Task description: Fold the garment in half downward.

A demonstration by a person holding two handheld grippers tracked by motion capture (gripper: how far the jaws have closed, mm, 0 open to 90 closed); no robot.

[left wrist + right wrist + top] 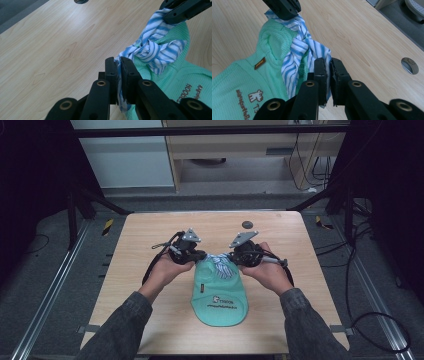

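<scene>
Left gripper (119,65) and right gripper (329,65) each pinched one striped tie end (152,48), with the knot between their fingertips atop the green bib (220,295). Uneven pulling could have slipped the thin fabric out, leaving the knot loose.

Hidden and cut-off parts

The strap (150,50) ends vanish between each gripper's fingers (111,75); the garment (242,82) print is too small to read from above and cut by the frame edge up close; the tabletop (150,250) hole's (247,224) inside stays unclear.
</scene>
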